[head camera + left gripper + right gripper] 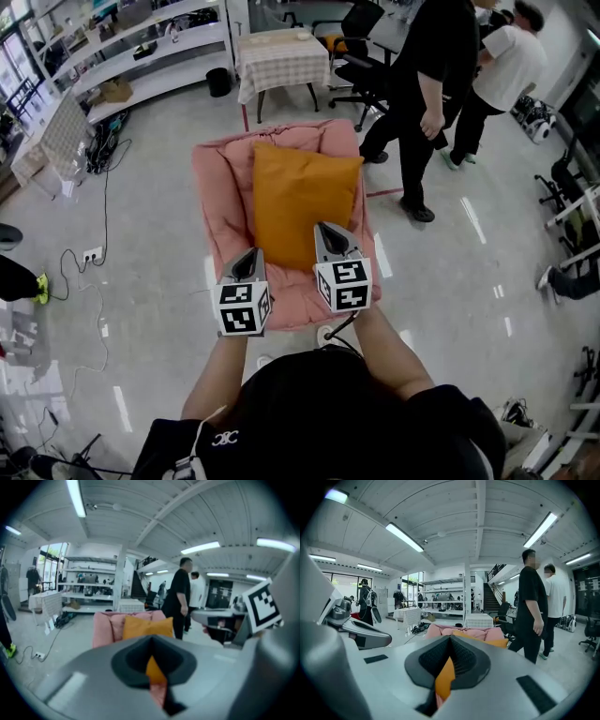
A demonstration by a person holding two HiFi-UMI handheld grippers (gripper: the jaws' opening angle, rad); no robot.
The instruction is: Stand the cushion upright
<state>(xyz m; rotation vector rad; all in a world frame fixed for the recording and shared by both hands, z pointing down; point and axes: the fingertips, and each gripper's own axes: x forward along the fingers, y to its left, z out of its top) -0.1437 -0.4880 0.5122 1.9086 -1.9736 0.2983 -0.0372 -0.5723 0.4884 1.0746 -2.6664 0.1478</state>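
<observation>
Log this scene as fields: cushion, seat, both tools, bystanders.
cushion: orange square fabric cushion, upright, propped against the seat back
seat: pink padded armchair
left tool: jaws together, at cushion's lower left edge
right tool: jaws together, over cushion's lower right
bystanders: two people standing beyond the chair

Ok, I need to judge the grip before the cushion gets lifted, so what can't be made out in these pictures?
Head view: the orange cushion's near edge, covered by the right gripper.
Both gripper views: whether the shut jaws pinch fabric; only a sliver of orange shows between them.
Head view: the pink chair's near corner, behind the left gripper.
</observation>
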